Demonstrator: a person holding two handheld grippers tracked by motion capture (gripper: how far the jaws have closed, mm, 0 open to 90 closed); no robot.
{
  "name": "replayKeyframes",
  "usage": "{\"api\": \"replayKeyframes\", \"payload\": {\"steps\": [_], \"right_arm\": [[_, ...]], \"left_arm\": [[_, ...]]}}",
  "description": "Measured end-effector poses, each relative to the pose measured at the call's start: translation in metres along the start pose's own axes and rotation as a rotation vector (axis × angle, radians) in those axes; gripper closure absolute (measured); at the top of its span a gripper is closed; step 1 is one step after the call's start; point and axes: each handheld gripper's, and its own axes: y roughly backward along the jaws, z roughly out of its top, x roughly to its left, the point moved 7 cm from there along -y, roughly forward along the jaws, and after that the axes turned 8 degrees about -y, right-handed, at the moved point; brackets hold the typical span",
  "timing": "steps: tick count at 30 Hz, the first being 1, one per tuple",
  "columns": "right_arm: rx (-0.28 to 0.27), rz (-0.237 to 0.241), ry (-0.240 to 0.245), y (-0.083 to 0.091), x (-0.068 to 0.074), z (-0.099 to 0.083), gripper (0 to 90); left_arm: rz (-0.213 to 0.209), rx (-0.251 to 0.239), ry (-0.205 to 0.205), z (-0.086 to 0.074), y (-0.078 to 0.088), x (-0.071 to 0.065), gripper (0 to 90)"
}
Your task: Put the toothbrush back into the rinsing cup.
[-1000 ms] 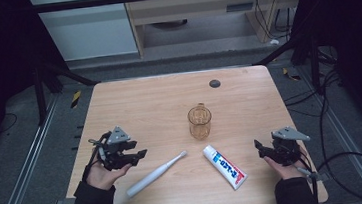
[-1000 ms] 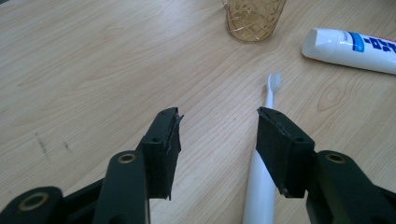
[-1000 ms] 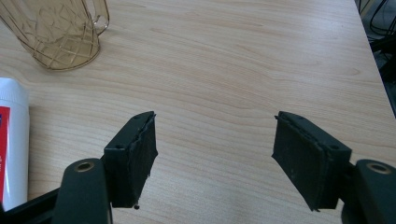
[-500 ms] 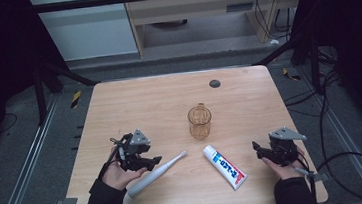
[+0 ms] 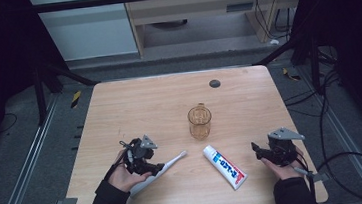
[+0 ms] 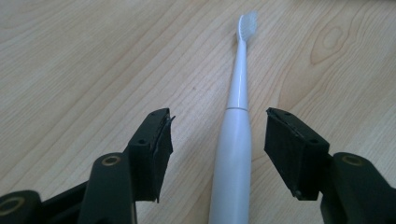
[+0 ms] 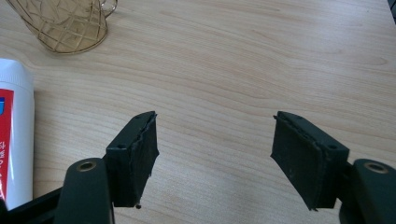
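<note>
We've got the left gripper point(image 6: 218, 140) low over the table point(image 6: 79, 60), jaws just opened wide, with the white toothbrush point(image 6: 233, 140) lying between them untouched, bristles pointing away. Our right gripper point(image 7: 215, 154) sits open too, toothpaste point(image 7: 14, 140) off its left.

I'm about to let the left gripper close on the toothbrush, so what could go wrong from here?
1. The toothbrush lies between the open fingers nearer the right one, so closing may nudge or roll the round handle.
2. The fingers straddle the thick handle end, so the long neck could tip down on lifting.
3. The glass cup and toothpaste tube lie close beyond its head; a swing could strike them.
</note>
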Motion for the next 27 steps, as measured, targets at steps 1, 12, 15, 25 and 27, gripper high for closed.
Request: {"api": "replayKeyframes", "payload": {"steps": [1,12,15,25,27], "right_arm": [[0.001,0.0,-0.004,0.0,0.0,0.0,31.0],[0.01,-0.001,0.001,-0.002,0.0,-0.001,31.0],[0.011,0.0,-0.001,-0.002,0.0,-0.001,31.1],[0.019,0.005,-0.001,-0.002,0.001,-0.001,31.3],[0.02,0.005,0.0,-0.002,0.001,-0.001,31.3]], "left_arm": [[-0.004,0.008,-0.006,-0.001,-0.001,0.0,41.0],[-0.028,0.069,-0.039,-0.004,-0.01,-0.006,46.7],[-0.033,0.086,-0.051,-0.005,-0.011,-0.007,48.8],[-0.043,0.118,-0.068,-0.007,-0.019,-0.008,53.1],[-0.046,0.124,-0.071,-0.007,-0.019,-0.009,53.8]]}}
